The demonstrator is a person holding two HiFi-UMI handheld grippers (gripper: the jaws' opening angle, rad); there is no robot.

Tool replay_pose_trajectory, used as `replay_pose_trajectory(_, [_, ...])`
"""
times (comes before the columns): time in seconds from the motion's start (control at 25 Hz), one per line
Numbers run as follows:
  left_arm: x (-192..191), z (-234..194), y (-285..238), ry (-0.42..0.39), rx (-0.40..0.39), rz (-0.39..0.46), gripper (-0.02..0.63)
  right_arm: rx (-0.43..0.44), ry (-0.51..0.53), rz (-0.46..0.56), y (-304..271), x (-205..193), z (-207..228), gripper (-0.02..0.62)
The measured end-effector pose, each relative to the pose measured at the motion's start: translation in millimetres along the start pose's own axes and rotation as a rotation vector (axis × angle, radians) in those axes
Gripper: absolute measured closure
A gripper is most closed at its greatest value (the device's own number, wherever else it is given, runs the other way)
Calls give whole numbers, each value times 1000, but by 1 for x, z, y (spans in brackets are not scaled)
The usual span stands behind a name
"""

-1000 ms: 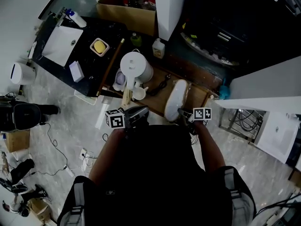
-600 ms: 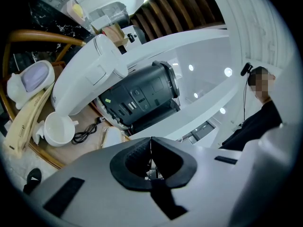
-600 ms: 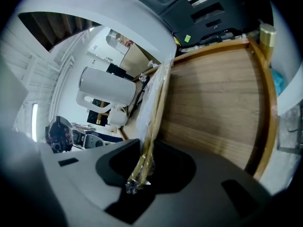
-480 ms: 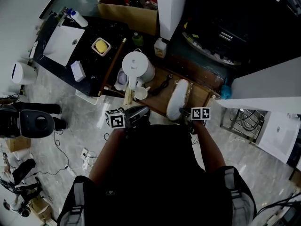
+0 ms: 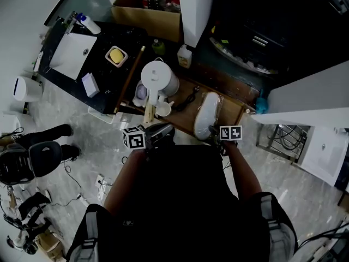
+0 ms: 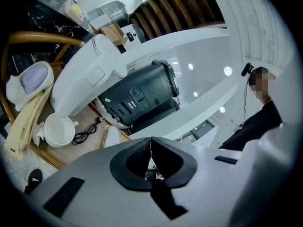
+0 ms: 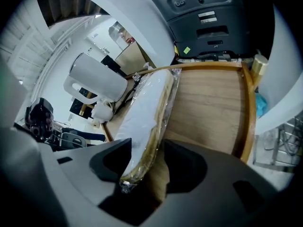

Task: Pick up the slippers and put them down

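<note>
Grey floor [image 5: 90, 146] (marble-veined) beside a black counter [image 5: 122, 34].

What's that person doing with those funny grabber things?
A person holds a grabber in each hand. The right gripper has just been opening its jaws around a white slipper wrapped in clear plastic, which rests on the wooden tray. The jaws stand apart, so it looks like the slipper is being let go. The left gripper is shut with nothing in it.
</note>
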State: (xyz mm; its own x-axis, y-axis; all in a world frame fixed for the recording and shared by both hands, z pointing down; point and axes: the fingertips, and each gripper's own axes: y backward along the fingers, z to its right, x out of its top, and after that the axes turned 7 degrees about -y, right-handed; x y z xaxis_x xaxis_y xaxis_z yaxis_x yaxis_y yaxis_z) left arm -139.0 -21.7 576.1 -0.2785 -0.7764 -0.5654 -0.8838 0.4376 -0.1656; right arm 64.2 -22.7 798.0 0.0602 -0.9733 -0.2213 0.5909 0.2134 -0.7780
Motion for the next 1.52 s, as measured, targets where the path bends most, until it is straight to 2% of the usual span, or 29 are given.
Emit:
replay_pose_trajectory(0.2, [-1, 0, -2, 3, -14, -8, 594, -41, -9, 41, 7, 1, 4, 387])
replay_pose_trajectory(0.36, [-1, 2, -7, 3, -32, -18, 594, -41, -23, 72, 15, 1, 4, 387])
replay_pose_trajectory(0.48, [-2, 3, -11, 2, -49, -31, 594, -22, -39, 94, 20, 2, 1, 387])
replay_pose_trajectory(0.56, [-2, 4, -14, 1, -62, -40, 594, 25, -42, 95, 24, 1, -9, 392])
replay_pose_trajectory(0.64, [-3, 4, -17, 0, -75, -51, 594, 66, -24, 98, 29, -2, -21, 450])
replay_pose_trajectory(0.72, [-5, 5, -21, -4, -90, -64, 594, 81, 4, 125, 35, 0, -28, 553])
replay_pose_trajectory(0.8, [-5, 8, -25, -6, -104, -77, 594, 107, 14, 153, 41, 1, -37, 586])
replay_pose_trajectory(1.04, [-8, 11, -35, -6, -141, -107, 594, 186, 11, 253, 61, 10, -61, 588])
replay_pose_trajectory(1.52, [-11, 19, -51, -3, -216, -185, 594, 208, 37, 384, 98, 21, -87, 589])
